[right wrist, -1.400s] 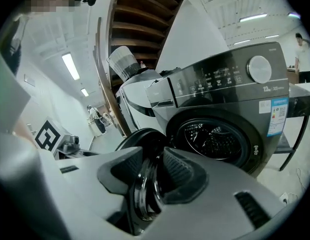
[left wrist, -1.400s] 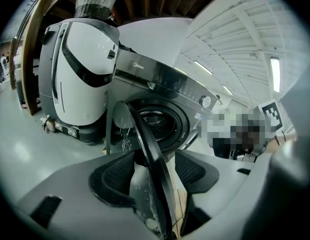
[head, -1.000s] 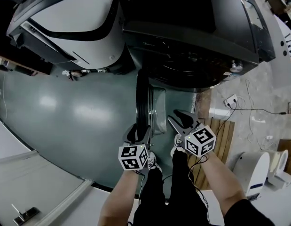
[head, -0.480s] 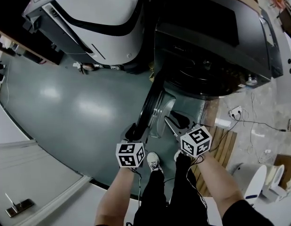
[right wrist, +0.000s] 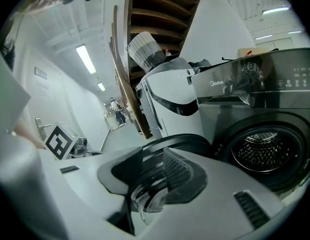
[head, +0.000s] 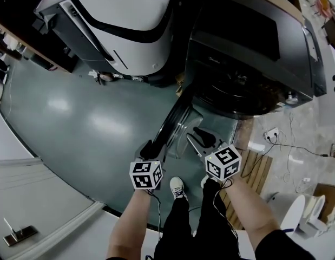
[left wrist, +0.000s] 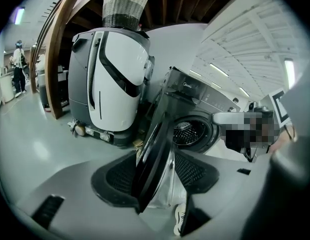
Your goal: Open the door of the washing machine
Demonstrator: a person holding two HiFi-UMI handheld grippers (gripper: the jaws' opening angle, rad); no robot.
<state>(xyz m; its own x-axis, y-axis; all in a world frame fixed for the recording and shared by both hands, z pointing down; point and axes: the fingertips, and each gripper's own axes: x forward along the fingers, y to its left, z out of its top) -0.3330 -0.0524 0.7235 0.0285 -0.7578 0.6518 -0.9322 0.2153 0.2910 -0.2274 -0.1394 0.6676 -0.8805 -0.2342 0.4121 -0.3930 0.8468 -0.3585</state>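
The dark front-loading washing machine (head: pixel 248 53) stands at the upper right, its drum (left wrist: pixel 187 132) uncovered. Its round door (head: pixel 175 121) hangs open, swung out toward me and seen edge-on. My left gripper (head: pixel 151 148) is shut on the door's outer rim (left wrist: pixel 150 164), which runs between its two pads. My right gripper (head: pixel 199 138) sits on the door's inner side with its jaws apart. The door's glass bowl (right wrist: pixel 149 199) shows in the gap between them, and I cannot tell whether it is touched. In the right gripper view the drum (right wrist: pixel 260 154) lies to the right.
A white-and-grey appliance (head: pixel 124 20) with a woven basket (left wrist: pixel 124 6) on top stands left of the washer. A power strip (head: pixel 267 134) and cables lie on the floor at right, beside a slatted wooden board (head: pixel 253 164). My legs and shoe (head: pixel 176 187) are below the door.
The door has swung further out and to the left with the left gripper on its rim. Both grippers have moved back toward me together.
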